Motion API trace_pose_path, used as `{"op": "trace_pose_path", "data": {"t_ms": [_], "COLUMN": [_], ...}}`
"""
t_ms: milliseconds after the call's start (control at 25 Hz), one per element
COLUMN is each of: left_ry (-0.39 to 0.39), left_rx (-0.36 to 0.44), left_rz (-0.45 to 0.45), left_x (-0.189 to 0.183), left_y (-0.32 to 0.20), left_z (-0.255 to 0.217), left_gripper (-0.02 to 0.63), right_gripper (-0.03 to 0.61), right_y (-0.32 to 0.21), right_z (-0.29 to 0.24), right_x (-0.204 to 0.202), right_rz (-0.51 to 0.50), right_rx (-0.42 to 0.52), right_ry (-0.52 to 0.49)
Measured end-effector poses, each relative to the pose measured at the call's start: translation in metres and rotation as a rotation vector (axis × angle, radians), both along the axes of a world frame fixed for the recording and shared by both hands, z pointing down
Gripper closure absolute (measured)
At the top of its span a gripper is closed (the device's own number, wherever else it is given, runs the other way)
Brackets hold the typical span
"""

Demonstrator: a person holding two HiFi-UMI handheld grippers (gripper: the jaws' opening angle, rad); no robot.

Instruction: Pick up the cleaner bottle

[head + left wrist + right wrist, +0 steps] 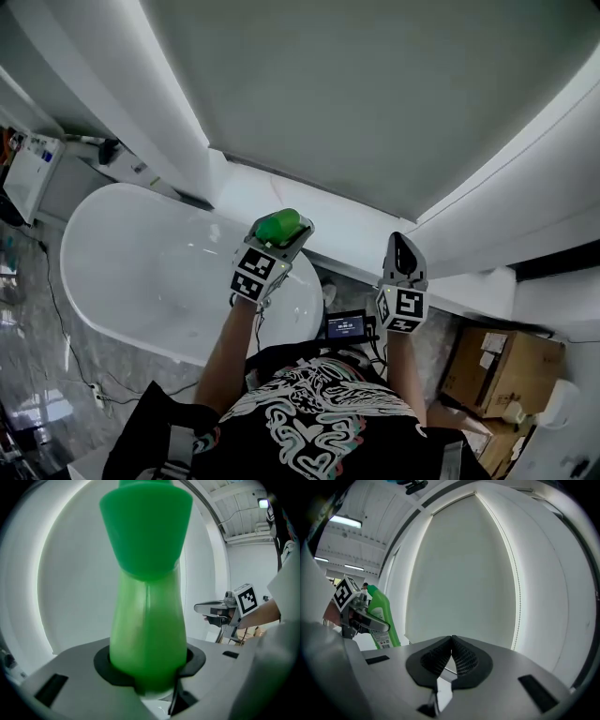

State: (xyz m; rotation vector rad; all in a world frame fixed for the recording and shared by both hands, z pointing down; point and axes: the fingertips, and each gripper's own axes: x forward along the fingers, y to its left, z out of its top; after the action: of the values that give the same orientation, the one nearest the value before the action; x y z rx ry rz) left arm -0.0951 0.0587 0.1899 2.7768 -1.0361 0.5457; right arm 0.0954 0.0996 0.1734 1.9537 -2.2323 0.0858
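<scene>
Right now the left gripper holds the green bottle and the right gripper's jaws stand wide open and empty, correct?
Not quite: the right gripper is shut, its jaws pressed together with nothing between them, as the right gripper view shows. The left gripper does hold the green bottle.

Left hand-held gripper (285,236) holds green cleaner bottle (277,227).

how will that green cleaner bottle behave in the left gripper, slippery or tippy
The green bottle looks like smooth moulded plastic, so it is probably stiff yet somewhat slippery. The left gripper clamps its narrowing body below the flared cap, so it might pivot if swung. Its fill level is not visible, so weight is uncertain.
</scene>
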Motion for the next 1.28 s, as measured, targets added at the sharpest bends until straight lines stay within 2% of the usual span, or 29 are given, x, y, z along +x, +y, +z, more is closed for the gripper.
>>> {"op": "trace_pose_path", "data": {"t_ms": [240, 600, 1280], "left_ry": [-0.005, 0.003, 0.011], "left_rx": [0.003, 0.022, 0.0], "left_rz": [-0.037, -0.032, -0.031], "left_x": [-0.007, -0.006, 0.004], "left_y": [0.014, 0.02, 0.011], "left_z": [-0.017, -0.038, -0.032], "left_gripper": [0.42, 0.42, 0.419], "right_gripper": [0.552, 0.552, 0.552], "right_y": [0.019, 0.029, 0.021], "right_z": [-0.017, -0.03, -0.015], "right_x": [-0.016, -0.015, -0.006], "right_rz": [-0.017, -0.003, -0.005], "right_rx": [0.03, 0.046, 0.025], "right_ry": [-0.017, -0.011, -0.007]}}
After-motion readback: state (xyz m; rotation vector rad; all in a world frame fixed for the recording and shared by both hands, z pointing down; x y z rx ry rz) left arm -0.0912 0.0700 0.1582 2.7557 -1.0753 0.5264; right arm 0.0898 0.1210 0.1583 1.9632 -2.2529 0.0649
